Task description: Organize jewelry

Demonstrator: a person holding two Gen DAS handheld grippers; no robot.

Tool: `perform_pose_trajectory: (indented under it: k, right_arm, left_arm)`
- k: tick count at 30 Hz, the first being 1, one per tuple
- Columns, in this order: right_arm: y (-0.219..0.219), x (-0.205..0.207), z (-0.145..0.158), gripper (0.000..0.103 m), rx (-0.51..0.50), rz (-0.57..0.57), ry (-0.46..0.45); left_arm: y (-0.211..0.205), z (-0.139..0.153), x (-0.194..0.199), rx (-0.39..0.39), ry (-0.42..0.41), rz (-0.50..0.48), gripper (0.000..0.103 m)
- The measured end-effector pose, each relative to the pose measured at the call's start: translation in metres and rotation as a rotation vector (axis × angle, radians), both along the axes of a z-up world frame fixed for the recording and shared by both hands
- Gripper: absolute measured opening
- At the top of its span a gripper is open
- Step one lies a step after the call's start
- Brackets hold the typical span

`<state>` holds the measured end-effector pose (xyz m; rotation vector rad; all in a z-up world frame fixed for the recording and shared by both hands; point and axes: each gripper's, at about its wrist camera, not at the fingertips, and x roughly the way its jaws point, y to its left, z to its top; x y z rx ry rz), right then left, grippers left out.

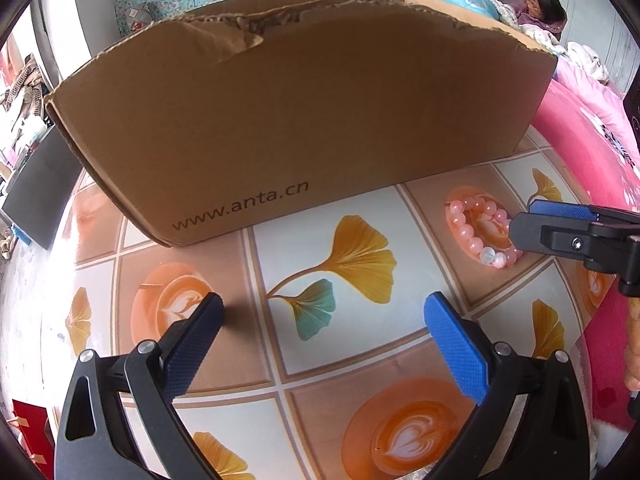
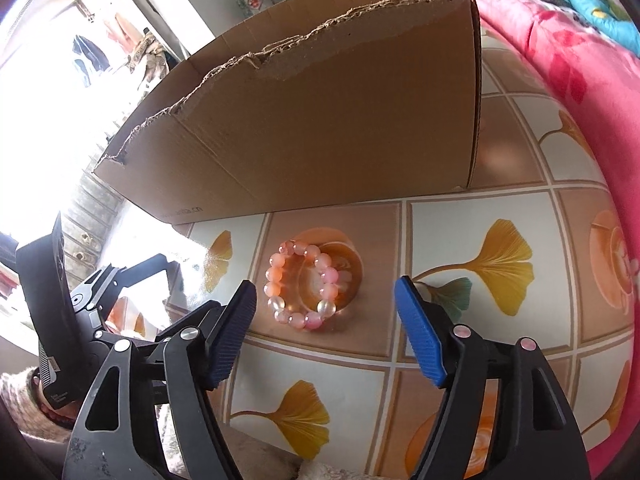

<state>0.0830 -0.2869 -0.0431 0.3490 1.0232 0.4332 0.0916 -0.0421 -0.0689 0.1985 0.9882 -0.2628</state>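
A pink and orange beaded bracelet (image 1: 482, 231) lies flat on the patterned tablecloth, in front of a brown cardboard box (image 1: 296, 120) with a torn top edge. In the right wrist view the bracelet (image 2: 304, 286) lies just ahead of my right gripper (image 2: 326, 294), which is open and empty, with the bracelet between and slightly beyond its fingertips. My left gripper (image 1: 324, 312) is open and empty over the table's middle, well left of the bracelet. The right gripper also shows in the left wrist view (image 1: 532, 220), next to the bracelet.
The box (image 2: 320, 120) stands at the back of the round table (image 1: 280, 360) and its inside is hidden. A pink blanket (image 1: 592, 128) lies along the right edge. A person sits far back right. Clutter lies at the left.
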Motion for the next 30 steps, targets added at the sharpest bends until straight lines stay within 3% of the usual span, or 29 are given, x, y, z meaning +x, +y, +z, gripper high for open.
perform_pose_trajectory:
  k: [3,11,17,24,30]
  right_arm:
    - [-0.008,0.004,-0.004,0.083,0.080,0.007,0.021]
    - [-0.017,0.007,-0.009,0.085,0.171,-0.006,0.038]
    - [-0.006,0.003,-0.006,0.086,0.100,0.025,-0.003]
    - [-0.010,-0.003,-0.003,0.092,0.105,0.043,-0.022]
    - [0.004,-0.005,-0.001,0.095,0.046,0.059,-0.040]
  left_arm:
    - [0.000,0.001,0.008,0.003,0.012,-0.014,0.099]
    - [-0.004,0.001,0.016,0.003,0.014,0.067,0.099]
    - [-0.004,0.002,0.025,0.001,0.019,0.109,0.099]
    - [-0.005,0.001,0.031,-0.002,0.006,0.126,0.099]
    - [-0.023,0.003,0.017,-0.001,0.003,0.174,0.099]
